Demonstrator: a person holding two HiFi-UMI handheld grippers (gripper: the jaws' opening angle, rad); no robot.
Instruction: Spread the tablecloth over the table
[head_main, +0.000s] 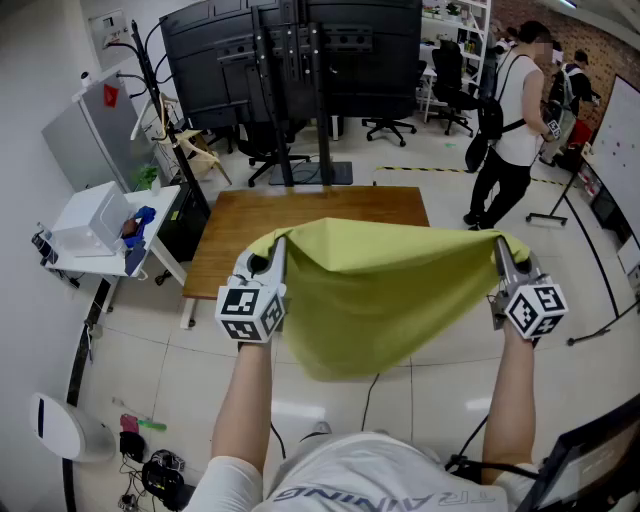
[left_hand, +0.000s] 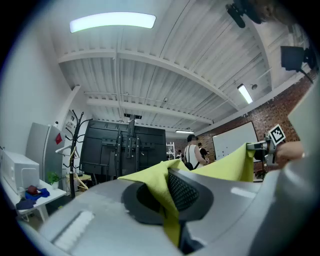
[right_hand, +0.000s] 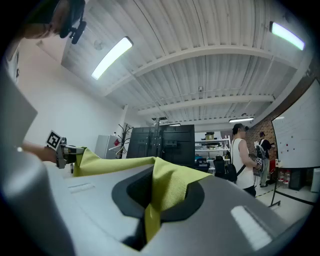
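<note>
A yellow-green tablecloth (head_main: 380, 290) hangs stretched between my two grippers, in front of the near edge of the brown wooden table (head_main: 300, 215). My left gripper (head_main: 278, 243) is shut on the cloth's left corner (left_hand: 162, 187). My right gripper (head_main: 499, 247) is shut on the right corner (right_hand: 160, 192). The cloth sags in the middle and hides the table's near right part. Both grippers point about level, held at the same height. In the left gripper view the right gripper (left_hand: 257, 147) shows with cloth in it; in the right gripper view the left gripper (right_hand: 67, 150) shows likewise.
A large black screen on a stand (head_main: 290, 70) is behind the table. A white side table (head_main: 100, 245) with a white box stands at left, a coat rack (head_main: 160, 90) behind it. A person (head_main: 510, 130) stands at the back right, near office chairs (head_main: 450, 80).
</note>
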